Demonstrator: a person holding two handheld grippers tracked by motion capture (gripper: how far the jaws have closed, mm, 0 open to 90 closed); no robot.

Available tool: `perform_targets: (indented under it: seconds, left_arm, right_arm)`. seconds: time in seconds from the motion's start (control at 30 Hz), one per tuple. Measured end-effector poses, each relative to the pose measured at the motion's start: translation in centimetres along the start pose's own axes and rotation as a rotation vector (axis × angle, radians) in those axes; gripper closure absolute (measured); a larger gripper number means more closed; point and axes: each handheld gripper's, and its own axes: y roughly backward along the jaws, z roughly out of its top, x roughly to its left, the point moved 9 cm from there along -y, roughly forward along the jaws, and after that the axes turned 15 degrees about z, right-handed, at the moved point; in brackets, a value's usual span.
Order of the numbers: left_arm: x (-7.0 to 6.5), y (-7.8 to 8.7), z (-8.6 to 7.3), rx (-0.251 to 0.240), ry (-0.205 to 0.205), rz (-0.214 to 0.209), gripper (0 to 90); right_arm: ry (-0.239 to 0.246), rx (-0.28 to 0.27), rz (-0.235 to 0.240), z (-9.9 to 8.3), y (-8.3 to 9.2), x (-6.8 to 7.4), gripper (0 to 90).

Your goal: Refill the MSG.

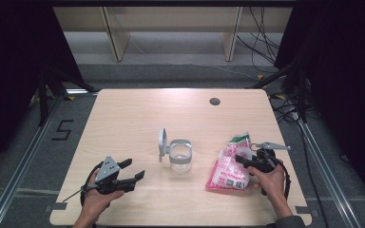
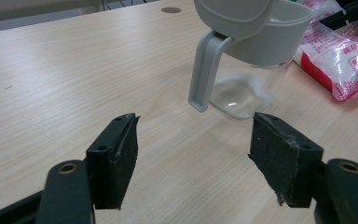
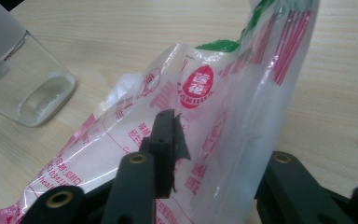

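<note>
The right gripper (image 1: 245,160) is clamping the pink bag (image 1: 229,172), likely for pouring. The left gripper (image 1: 134,170) is waiting, fingers apart, near the open jar (image 1: 180,156).

**Three cameras, one tabletop**

The high view looks forward and down from above the person's side onto the whole wooden table (image 1: 138,114), with shelving and floor beyond. The left gripper view sits low over the tabletop, looking along its own spread jaws at the clear jar (image 2: 251,60) close ahead, the pink-and-white bag (image 2: 345,60) at its right edge. The right gripper view is nearest of all, pressed up to the bag (image 3: 205,116), with the jar (image 3: 23,84) at its left edge. All three views share jar, bag and the wood between them.
</note>
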Motion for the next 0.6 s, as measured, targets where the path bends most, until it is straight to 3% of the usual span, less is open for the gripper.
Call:
perform_targets:
  seconds: [0.03,0.07,0.1,0.2,0.23,0.27,0.3,0.33,0.37,0.4,0.5,0.53,0.6]
  left_arm:
    - [0.0,0.0,0.0,0.004,0.011,0.005,31.6]
    - [-0.2,-0.1,0.0,-0.001,0.026,-0.003,31.6]
    - [-0.2,-0.1,0.0,-0.004,0.017,-0.007,31.6]
    - [-0.2,0.0,-0.1,0.003,0.015,0.001,31.6]
    - [-0.2,0.0,-0.1,0.005,0.025,0.005,31.6]
    - [-0.1,-0.1,0.0,-0.006,0.006,-0.008,31.6]
    - [-0.2,0.0,-0.1,0.005,0.024,0.001,31.6]
    - [-0.3,0.1,-0.1,0.003,0.031,0.001,31.6]
    - [-0.1,0.0,0.0,-0.006,0.003,-0.004,31.6]
    - [0.0,0.0,0.0,-0.003,-0.004,-0.002,31.6]
    - [-0.1,0.0,-0.1,0.0,0.014,0.003,31.6]
    - [-0.2,0.1,-0.1,0.001,0.025,0.002,31.6]
    - [-0.2,0.1,0.0,-0.002,0.025,0.002,31.6]
  right_arm:
    - [-0.001,0.008,-0.008,0.0,0.1,0.0,76.5]
    - [-0.001,0.008,-0.008,0.0,0.1,0.0,76.5]
    - [0.016,-0.008,0.005,0.1,-0.1,0.1,82.6]
    - [0.016,0.006,0.018,0.1,-0.1,0.4,87.5]
    - [-0.005,-0.001,0.014,0.0,-0.2,0.6,89.0]
    - [0.003,0.002,0.011,0.0,-0.2,0.7,89.7]
    - [-0.003,0.001,0.013,0.0,-0.3,0.8,90.0]
    - [0.042,0.013,-0.001,0.1,0.0,0.4,90.0]
    - [0.044,0.018,-0.003,0.1,0.0,0.4,90.0]
    - [0.004,0.004,0.007,0.0,-0.1,0.9,90.0]
    - [0.06,0.002,-0.001,0.3,0.0,0.7,90.0]
    - [0.025,-0.004,0.004,0.2,-0.1,1.1,90.0]
    - [0.09,-0.007,0.013,0.6,0.1,1.3,90.0]
